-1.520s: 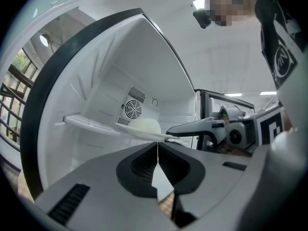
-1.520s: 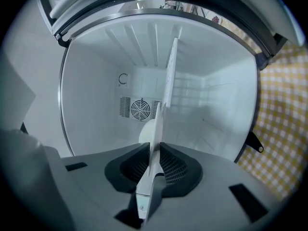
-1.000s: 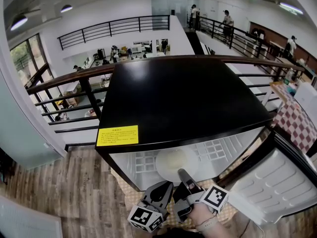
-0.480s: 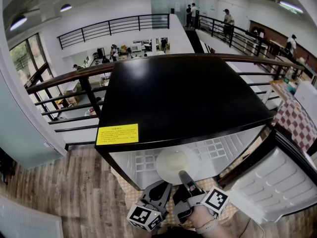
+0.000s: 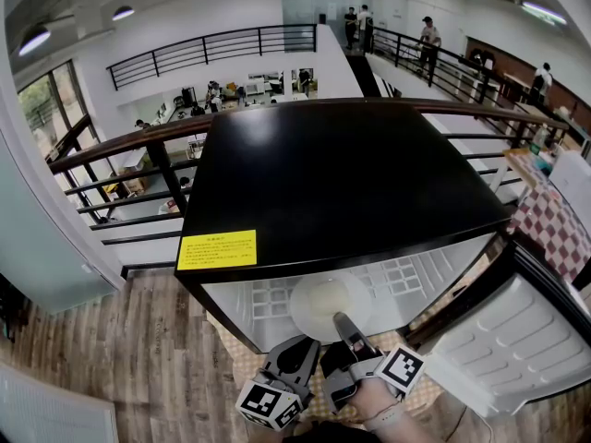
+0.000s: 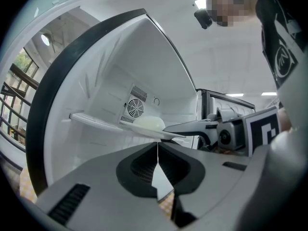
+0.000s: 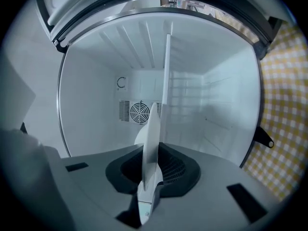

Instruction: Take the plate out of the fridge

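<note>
The plate (image 5: 328, 305) is inside the fridge (image 5: 332, 183), sitting on the white shelf (image 5: 406, 275) towards its front edge, and I've got it! My right gripper (image 5: 343, 326) is clamped on the near rim, one jaw over the top and one underneath. That's why the right gripper view shows the plate (image 7: 153, 143) edge-on as a thin blade running up between my jaws. I've rolled that gripper onto its side so the pinch matches a flat-lying dish. From here I can't say whether the plate has lifted clear of the shelf or rests on it.

My left gripper (image 5: 294, 358) hangs just beside the right one, low at the fridge mouth, with its jaws pressed together on nothing. I reckon it's parked there to stay out of the way, or to steady the plate once it's out.

The door (image 5: 517, 340) is swung wide to the right, so the path straight back towards me looks open. A level pull is what this calls for, since a rim grip can let it tip.
</note>
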`<state>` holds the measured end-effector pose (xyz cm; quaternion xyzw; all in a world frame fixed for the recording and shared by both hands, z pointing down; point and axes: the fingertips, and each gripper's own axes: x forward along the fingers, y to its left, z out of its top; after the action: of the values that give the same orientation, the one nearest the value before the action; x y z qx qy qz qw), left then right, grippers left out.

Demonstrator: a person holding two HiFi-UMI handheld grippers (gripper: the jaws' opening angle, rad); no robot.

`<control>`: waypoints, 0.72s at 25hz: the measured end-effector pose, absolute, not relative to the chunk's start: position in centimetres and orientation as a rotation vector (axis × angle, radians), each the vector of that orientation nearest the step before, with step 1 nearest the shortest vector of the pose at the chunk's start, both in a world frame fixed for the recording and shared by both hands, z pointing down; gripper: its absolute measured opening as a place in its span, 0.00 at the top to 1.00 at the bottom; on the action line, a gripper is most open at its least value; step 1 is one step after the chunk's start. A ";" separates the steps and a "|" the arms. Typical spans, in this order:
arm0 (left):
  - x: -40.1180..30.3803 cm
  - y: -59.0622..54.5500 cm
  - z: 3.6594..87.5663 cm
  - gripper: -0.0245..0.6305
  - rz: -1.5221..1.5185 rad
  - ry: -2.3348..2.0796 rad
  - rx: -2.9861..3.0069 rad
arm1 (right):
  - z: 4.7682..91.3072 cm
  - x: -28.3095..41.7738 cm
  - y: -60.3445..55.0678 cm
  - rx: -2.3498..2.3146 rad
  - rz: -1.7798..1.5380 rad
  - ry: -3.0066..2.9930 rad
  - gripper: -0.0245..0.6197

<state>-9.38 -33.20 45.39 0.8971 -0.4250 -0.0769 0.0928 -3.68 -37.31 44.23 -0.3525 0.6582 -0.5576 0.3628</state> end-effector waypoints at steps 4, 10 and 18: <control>-9.3 -33.2 45.5 0.94 -0.228 -1.268 2.660 | 44.2 -3.6 -36.7 -0.913 -1.449 1.655 0.87; -9.2 -33.2 45.5 0.94 -0.234 -1.267 2.658 | 44.2 -3.3 -36.5 -0.918 -1.422 1.680 0.87; -9.2 -33.1 45.3 0.94 -0.234 -1.266 2.657 | 44.3 -3.4 -36.8 -0.838 -1.415 1.639 0.87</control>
<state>-9.18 -33.10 45.34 0.8959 -0.4268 -0.0788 0.0946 -3.43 -36.84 44.26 -0.3310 0.6476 -0.5588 0.3984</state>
